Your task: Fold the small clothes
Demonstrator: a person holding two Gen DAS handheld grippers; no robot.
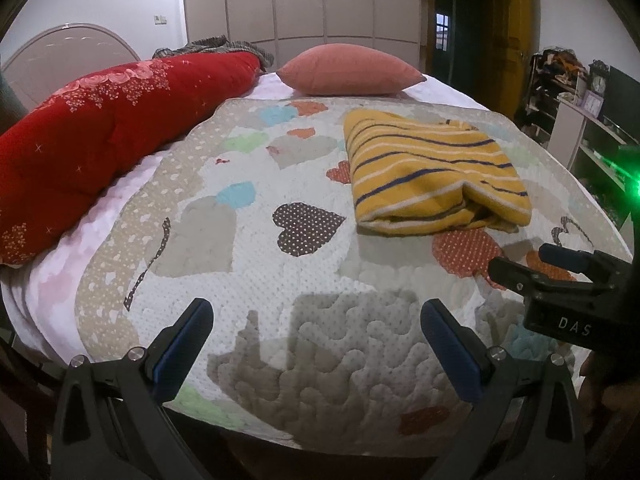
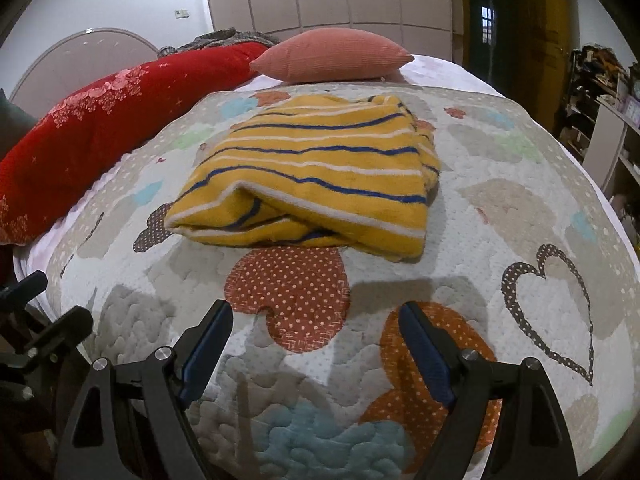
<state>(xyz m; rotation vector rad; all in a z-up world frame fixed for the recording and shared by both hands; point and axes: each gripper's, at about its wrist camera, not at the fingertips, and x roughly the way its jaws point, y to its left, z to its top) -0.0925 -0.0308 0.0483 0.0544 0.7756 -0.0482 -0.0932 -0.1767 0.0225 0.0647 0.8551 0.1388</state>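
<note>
A soft, light yellow terry garment with blue and white stripes (image 2: 308,176), folded on the heart-patterned quilt (image 2: 500,208), looks limp and best pinched at its thick near edge; left gripper (image 1: 316,344) and right gripper (image 2: 316,344) hover spread, empty.

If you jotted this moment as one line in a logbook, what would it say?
striped garment: folded on quilt | left tool: open, empty | right tool: open, empty, short of garment
</note>
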